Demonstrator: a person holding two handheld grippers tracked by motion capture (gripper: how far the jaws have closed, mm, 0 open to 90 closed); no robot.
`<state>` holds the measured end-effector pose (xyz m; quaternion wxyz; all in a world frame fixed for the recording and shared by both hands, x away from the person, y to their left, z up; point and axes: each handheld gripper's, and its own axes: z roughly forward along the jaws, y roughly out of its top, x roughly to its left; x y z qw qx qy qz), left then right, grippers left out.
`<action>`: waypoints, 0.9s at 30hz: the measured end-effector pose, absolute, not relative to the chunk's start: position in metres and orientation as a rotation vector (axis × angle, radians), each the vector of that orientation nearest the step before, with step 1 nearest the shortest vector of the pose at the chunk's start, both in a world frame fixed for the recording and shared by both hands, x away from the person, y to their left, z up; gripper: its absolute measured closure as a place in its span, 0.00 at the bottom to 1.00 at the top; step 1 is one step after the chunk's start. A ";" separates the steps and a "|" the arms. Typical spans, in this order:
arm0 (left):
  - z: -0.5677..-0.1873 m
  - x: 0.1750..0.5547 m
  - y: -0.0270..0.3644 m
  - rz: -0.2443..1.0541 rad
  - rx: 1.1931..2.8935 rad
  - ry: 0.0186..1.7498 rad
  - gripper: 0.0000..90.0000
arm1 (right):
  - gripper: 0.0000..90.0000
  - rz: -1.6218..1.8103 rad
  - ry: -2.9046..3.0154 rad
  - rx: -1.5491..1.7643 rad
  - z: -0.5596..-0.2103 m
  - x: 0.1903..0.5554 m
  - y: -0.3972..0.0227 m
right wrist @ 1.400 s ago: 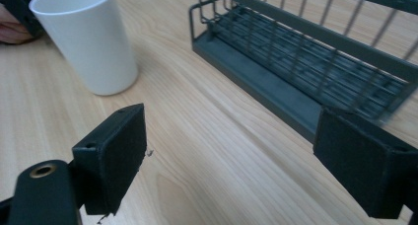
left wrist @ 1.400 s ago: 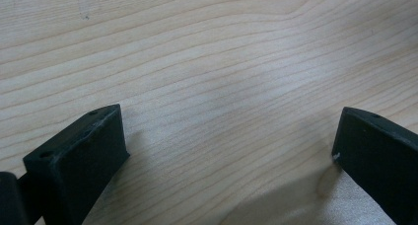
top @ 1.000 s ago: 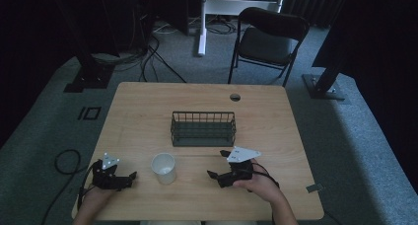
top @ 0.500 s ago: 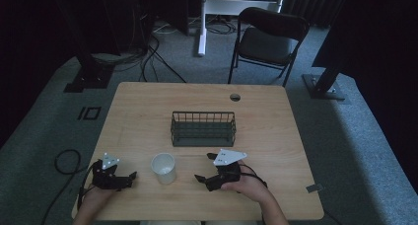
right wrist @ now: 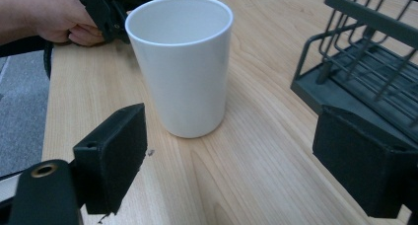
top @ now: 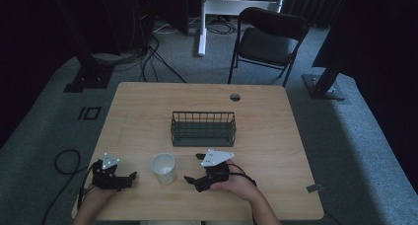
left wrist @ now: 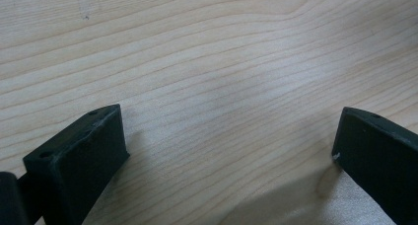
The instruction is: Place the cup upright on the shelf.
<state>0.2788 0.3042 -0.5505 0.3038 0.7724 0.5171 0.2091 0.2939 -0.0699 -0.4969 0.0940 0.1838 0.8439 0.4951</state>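
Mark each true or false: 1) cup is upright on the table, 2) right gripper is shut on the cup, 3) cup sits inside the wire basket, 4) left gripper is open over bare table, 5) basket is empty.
1) The white cup stands upright on the table. True.
2) The right gripper is shut on the cup. False: its jaws stand wide apart, short of the cup, not touching it.
3) The cup sits inside the wire basket. False: it stands on the table in front of the basket, apart from it.
4) The left gripper is open over bare wood. True.
5) The basket is empty. True, as far as the high view shows.
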 end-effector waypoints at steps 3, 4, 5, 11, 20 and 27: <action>-0.551 0.279 0.304 0.554 2.047 1.370 0.00 | 0.14 1.470 2.507 0.539 -0.497 0.294 -0.067; -0.551 0.279 0.304 0.554 2.047 1.370 0.00 | 0.14 1.471 2.516 0.518 -0.498 0.293 -0.062; -0.551 0.279 0.304 0.554 2.047 1.370 0.00 | 0.14 1.472 2.516 0.514 -0.498 0.294 -0.060; -0.551 0.279 0.304 0.554 2.047 1.370 0.00 | 0.14 1.497 2.527 0.493 -0.500 0.293 -0.047; -0.551 0.279 0.304 0.554 2.047 1.370 0.00 | 0.14 1.504 2.535 0.480 -0.505 0.295 -0.030; -0.550 0.279 0.305 0.552 2.052 1.364 0.00 | 0.14 1.514 2.539 0.455 -0.505 0.296 -0.018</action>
